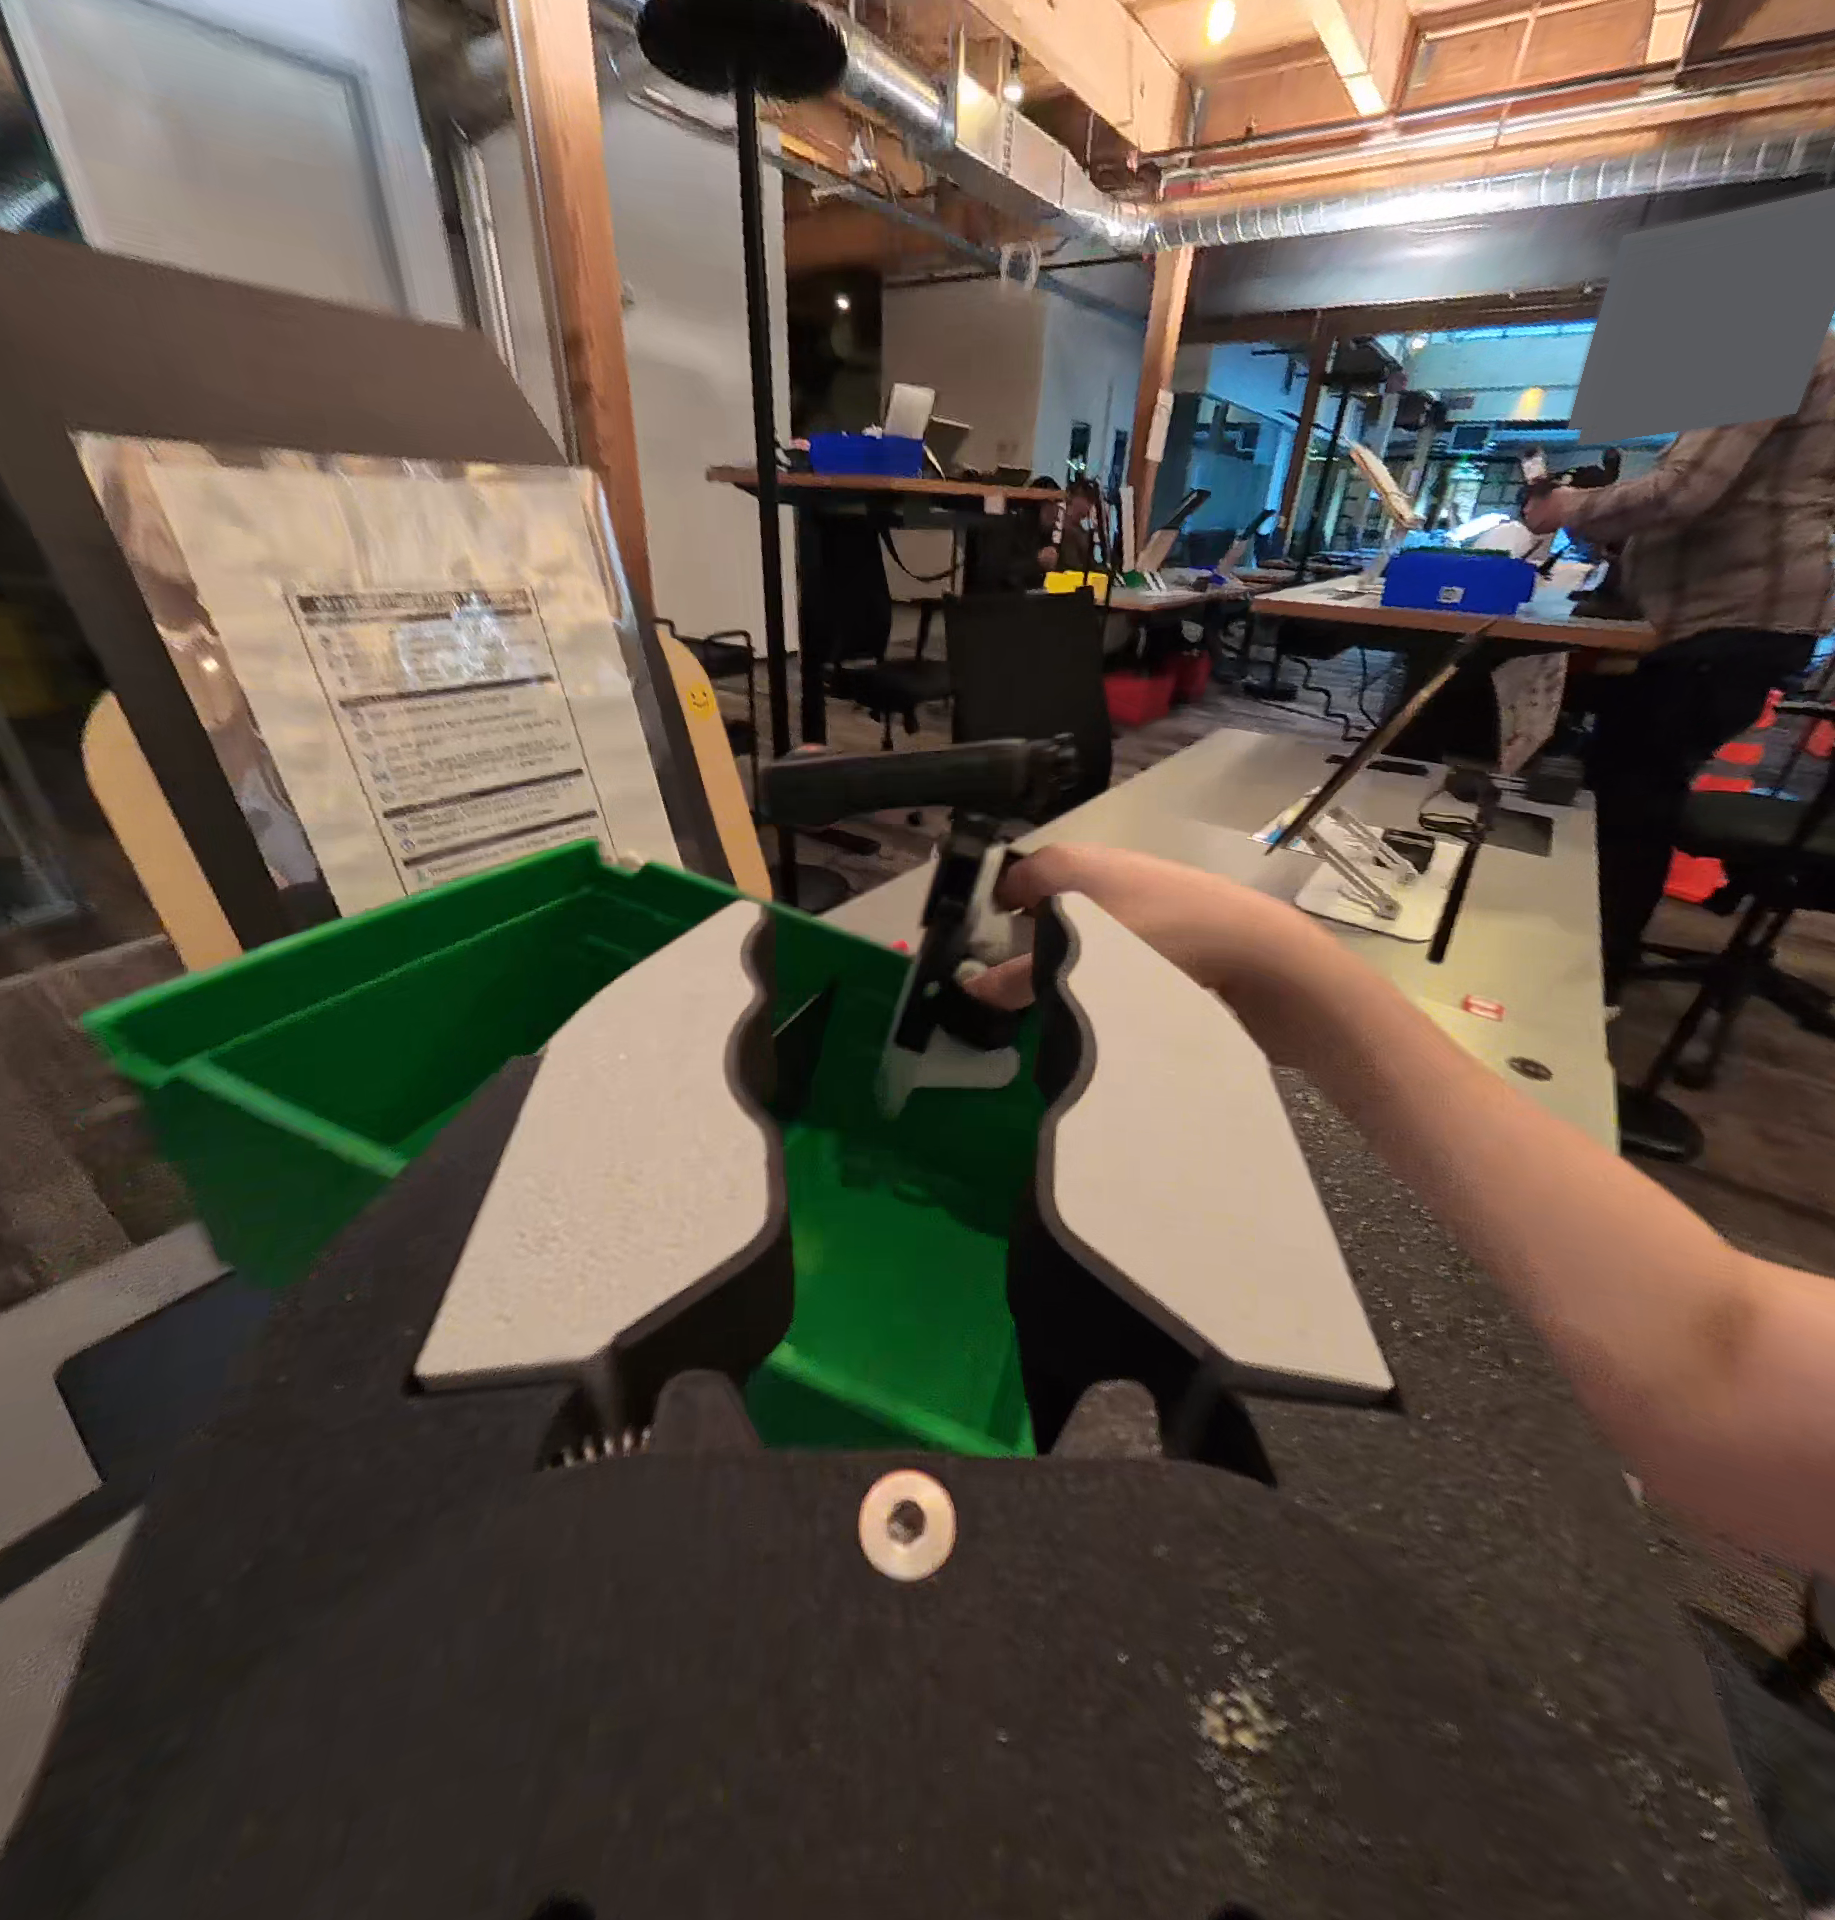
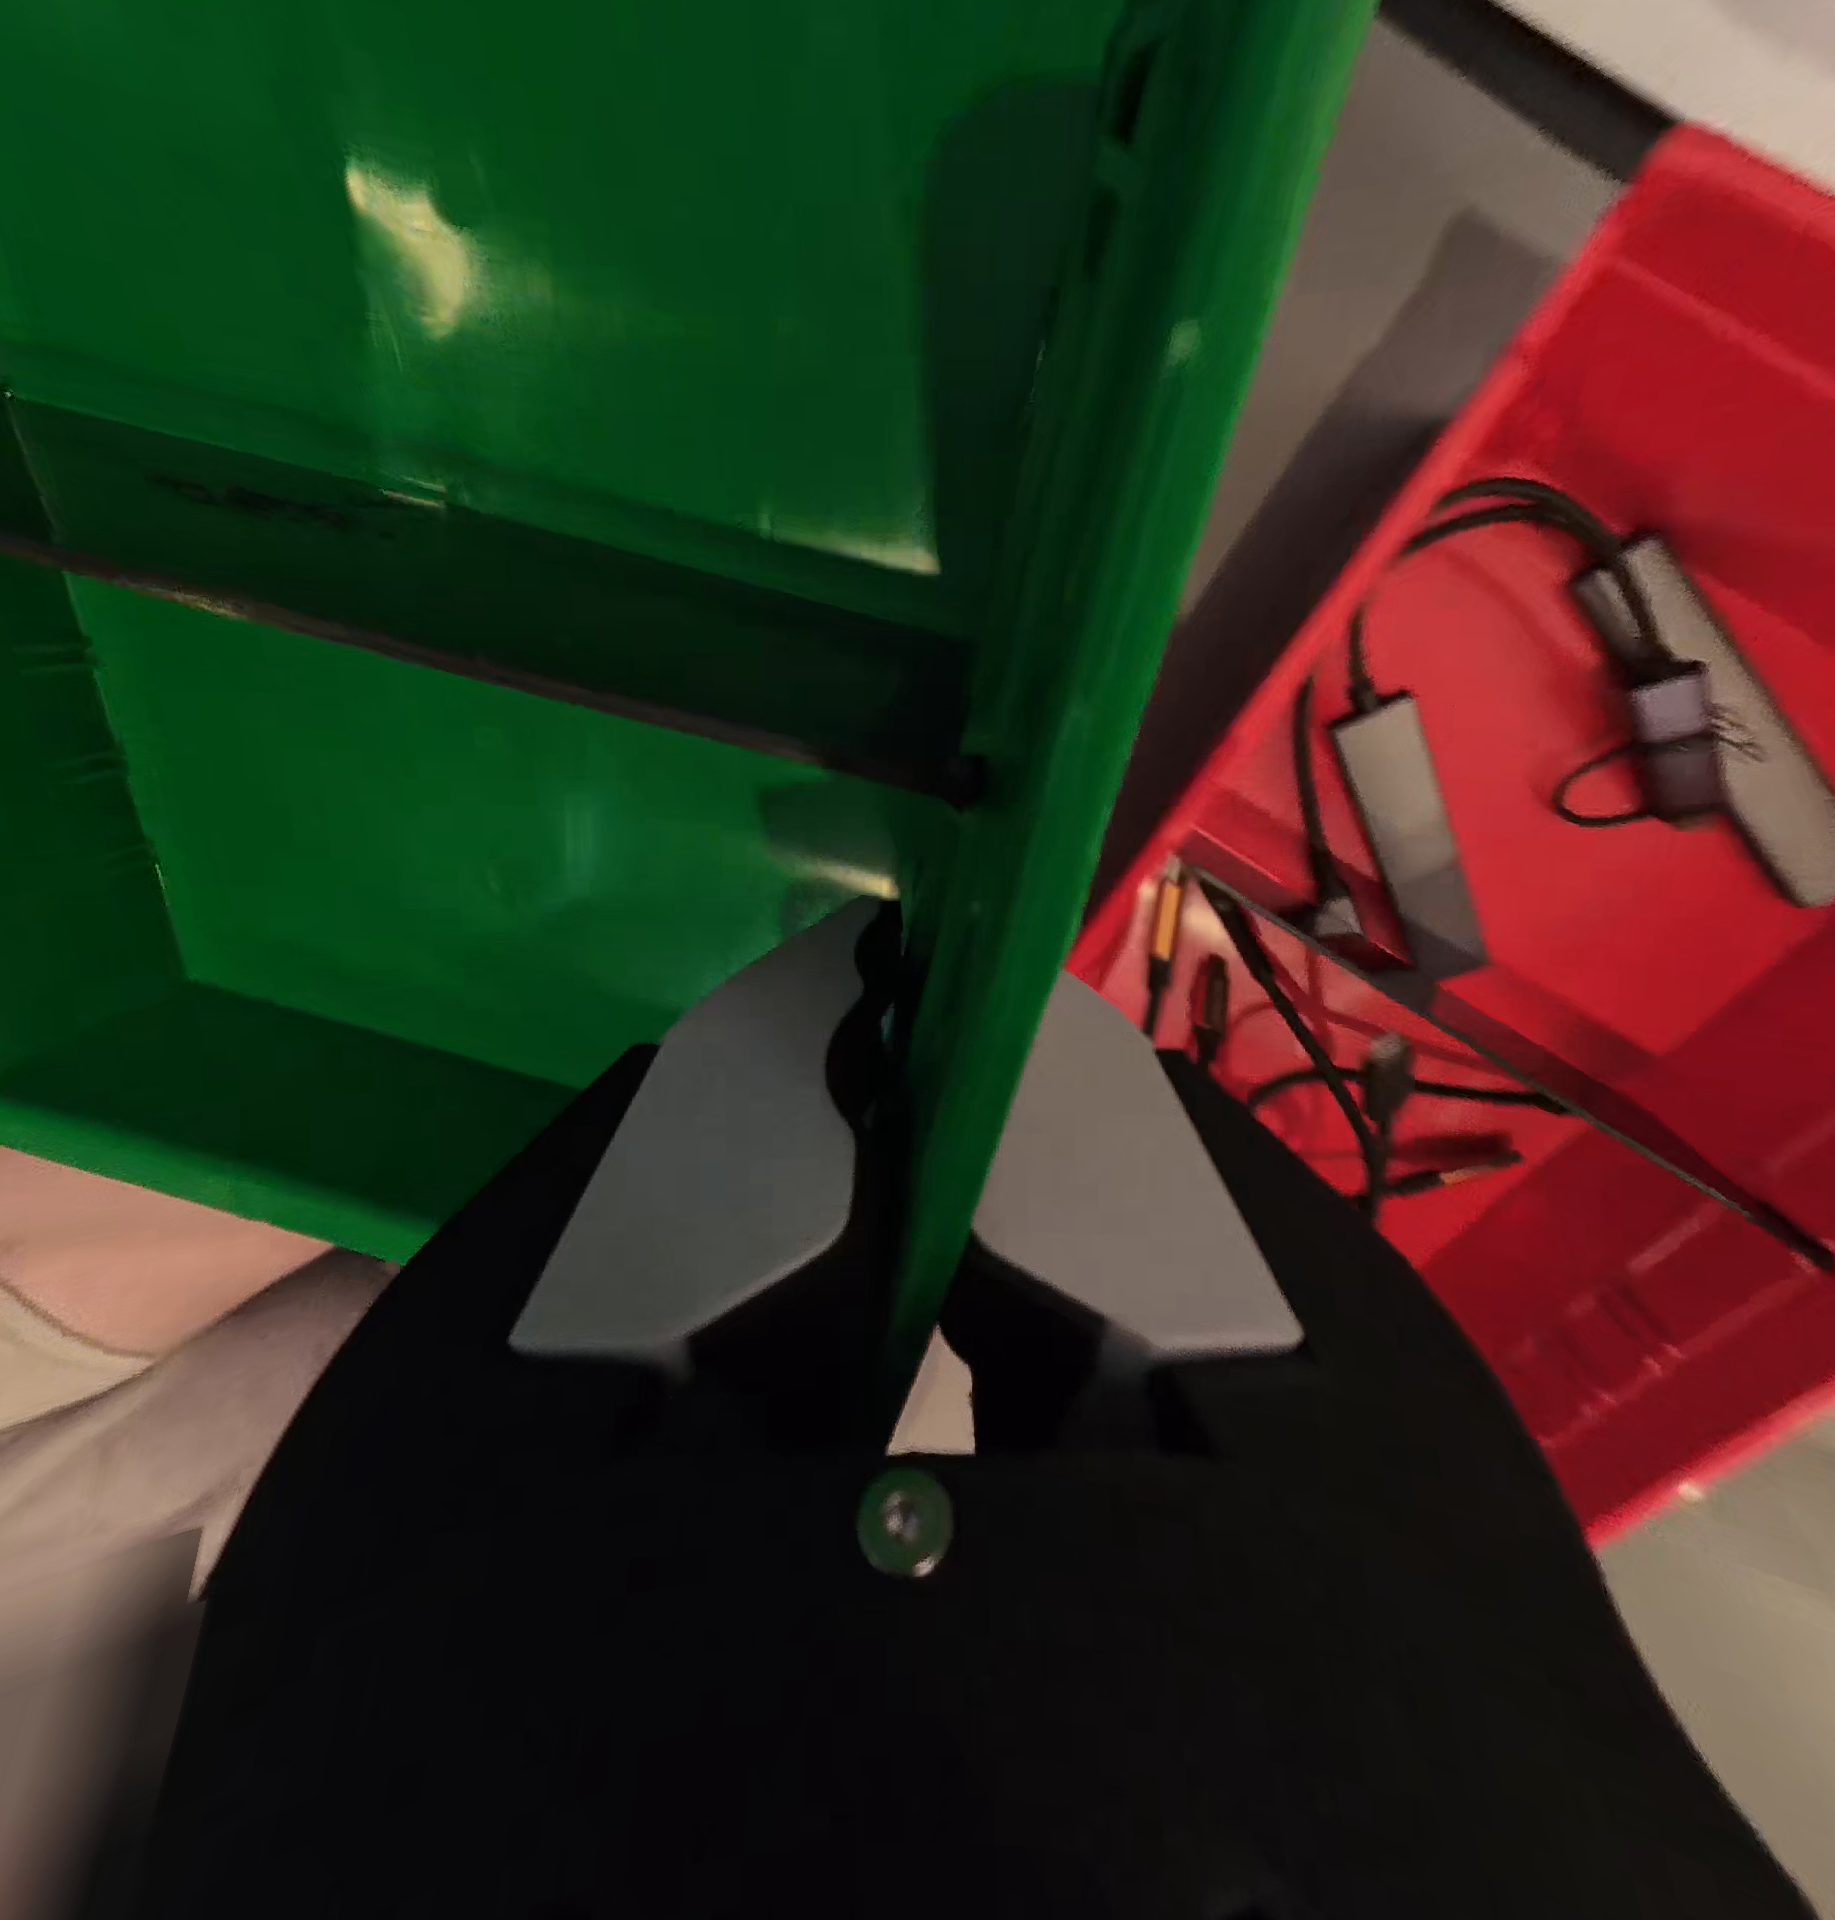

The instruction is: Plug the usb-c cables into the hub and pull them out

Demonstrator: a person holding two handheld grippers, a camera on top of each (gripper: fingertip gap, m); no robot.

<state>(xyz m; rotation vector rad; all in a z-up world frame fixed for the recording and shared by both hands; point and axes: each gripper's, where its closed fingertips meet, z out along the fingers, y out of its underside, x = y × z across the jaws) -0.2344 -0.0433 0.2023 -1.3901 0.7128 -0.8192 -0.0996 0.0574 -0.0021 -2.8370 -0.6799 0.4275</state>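
The hubs (image 2: 1713, 727) and their usb-c cables (image 2: 1339, 1091) lie in the red bin (image 2: 1671, 1299), which rests on the table (image 2: 1297, 436) just beside the green bin (image 2: 477, 416). One grey hub, the long one, is seen with small adapters and a looped lead at its side; a shorter one (image 2: 1396, 790) lies nearer the green bin, and loose plugs lie below it. None of them is held.

The right gripper (image 2: 939, 997) is closed on the green bin's side wall, one finger inside and one outside, in the right wrist view. The left gripper (image 1: 902, 987) is held over the green bin with its jaws partly open and nothing between them; beyond them the person's hand (image 1: 1100, 914) is seen on the other tool.

The green bin appears empty and tilted or lifted; blur suggests motion. If the thin wall slips from the pinch, the green bin may drop onto the red bin and scatter the plugs. A swing toward the red bin could also knock it along the table. The loose leads are tangled, so a later pull on one plug may drag a hub with it.
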